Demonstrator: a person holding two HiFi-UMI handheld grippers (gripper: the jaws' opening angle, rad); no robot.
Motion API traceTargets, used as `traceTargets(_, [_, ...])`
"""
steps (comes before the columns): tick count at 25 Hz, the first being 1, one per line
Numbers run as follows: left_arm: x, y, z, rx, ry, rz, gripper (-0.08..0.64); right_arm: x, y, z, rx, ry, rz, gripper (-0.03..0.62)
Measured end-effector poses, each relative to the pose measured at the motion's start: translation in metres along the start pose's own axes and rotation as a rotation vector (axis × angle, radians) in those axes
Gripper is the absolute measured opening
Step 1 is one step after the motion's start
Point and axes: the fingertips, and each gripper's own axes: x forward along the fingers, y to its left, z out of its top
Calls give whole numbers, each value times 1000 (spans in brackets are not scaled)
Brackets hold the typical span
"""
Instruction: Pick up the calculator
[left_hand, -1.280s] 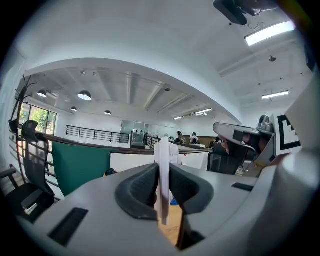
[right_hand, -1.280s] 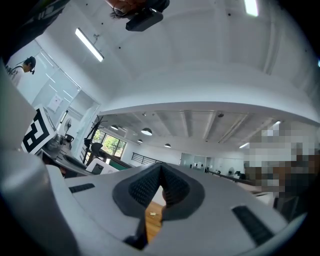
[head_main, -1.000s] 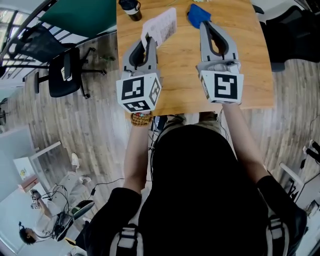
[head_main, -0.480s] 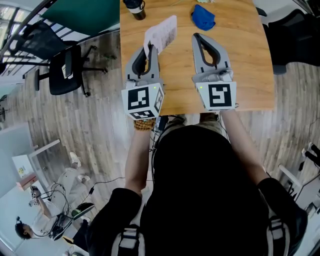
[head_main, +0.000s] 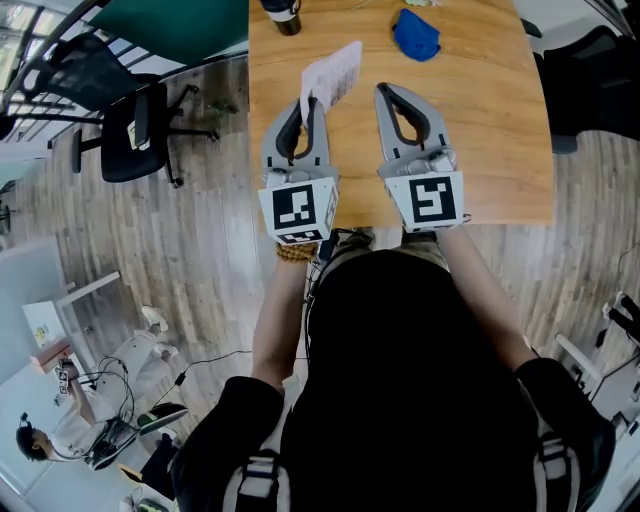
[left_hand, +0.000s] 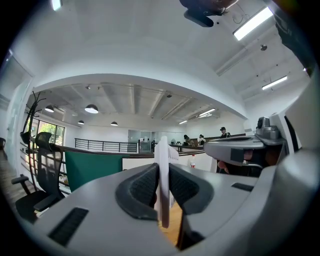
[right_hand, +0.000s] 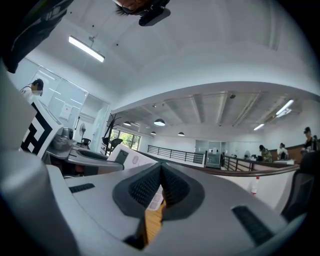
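Jaws of the left gripper (head_main: 306, 101) are clamping the white calculator (head_main: 333, 73) edge-on; the right gripper (head_main: 384, 91) jaws are pressing together, empty.

The calculator (head_main: 332, 73) is sitting edge-on between the fingers of the left gripper (head_main: 306, 102), above the tabletop (head_main: 490, 150) close to its left edge. The right gripper (head_main: 384, 90) is hanging just to its right, over the middle. Beyond that gripper, a crumpled cloth (head_main: 416, 32) is lying toward the far edge. A cup (head_main: 283, 14) is standing at the far left corner. A chair (head_main: 135, 130) is standing on the floor (head_main: 200, 250), left of the tabletop.
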Motion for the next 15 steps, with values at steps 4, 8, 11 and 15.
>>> traceTargets(4, [-3,-1,-8,24,-7,12,67,-1,15,-5,6,1,43,5])
traceTargets(8, [-9,0,-11,44,-15,24,67,-4,23,-9,1,12,59,5])
traceTargets(11, [-10,-1,-13,54,-21,28,67,-6,24,-14,1,24,63,5])
traceTargets(15, [-12,-3,-18,67,-21,22,67,-8,24,-25,2,47,57,5])
